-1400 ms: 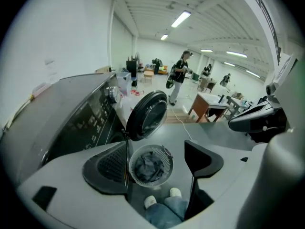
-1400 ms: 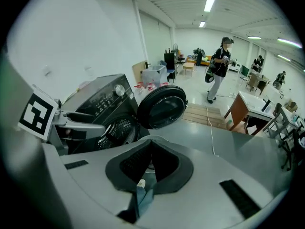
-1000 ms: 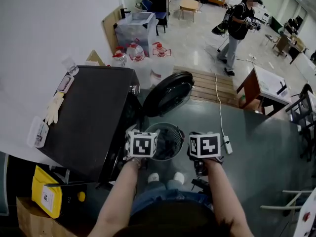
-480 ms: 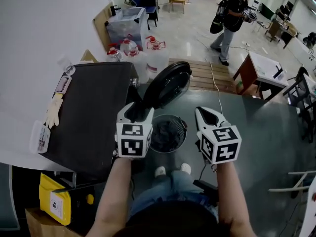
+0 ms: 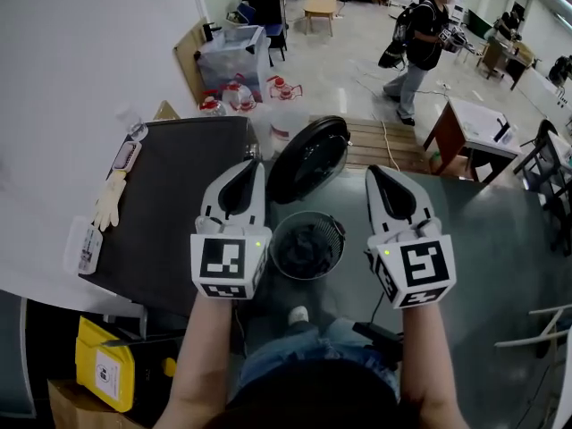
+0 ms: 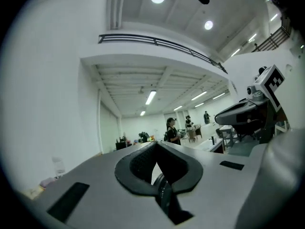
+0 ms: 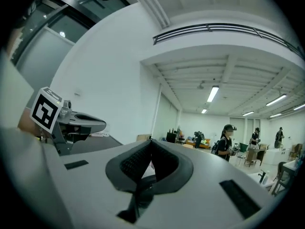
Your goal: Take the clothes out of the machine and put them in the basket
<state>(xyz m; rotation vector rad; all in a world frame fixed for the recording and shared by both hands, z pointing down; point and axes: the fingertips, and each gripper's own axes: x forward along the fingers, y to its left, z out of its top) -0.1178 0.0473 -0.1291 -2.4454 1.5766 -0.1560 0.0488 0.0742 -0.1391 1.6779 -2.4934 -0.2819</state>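
Left hand-held gripper (image 5: 254, 164) and right hand-held gripper (image 5: 372, 172) have risen and now point level, flanking the basket (image 5: 334, 229) at frame centre. The left jaws have just been closing and meet on nothing; the right is closed and empty. Dark clothes (image 5: 307, 244) lie in the basket, below the machine (image 5: 170, 195) door (image 5: 308, 159).

We count two grippers, the left gripper (image 5: 253, 164) and the right gripper (image 5: 376, 173), one basket (image 5: 338, 231) beside one black machine (image 5: 170, 213), one glove (image 5: 111, 199) atop it, three red-capped jugs (image 5: 237, 94) behind it, and one standing person (image 5: 418, 38) beyond.
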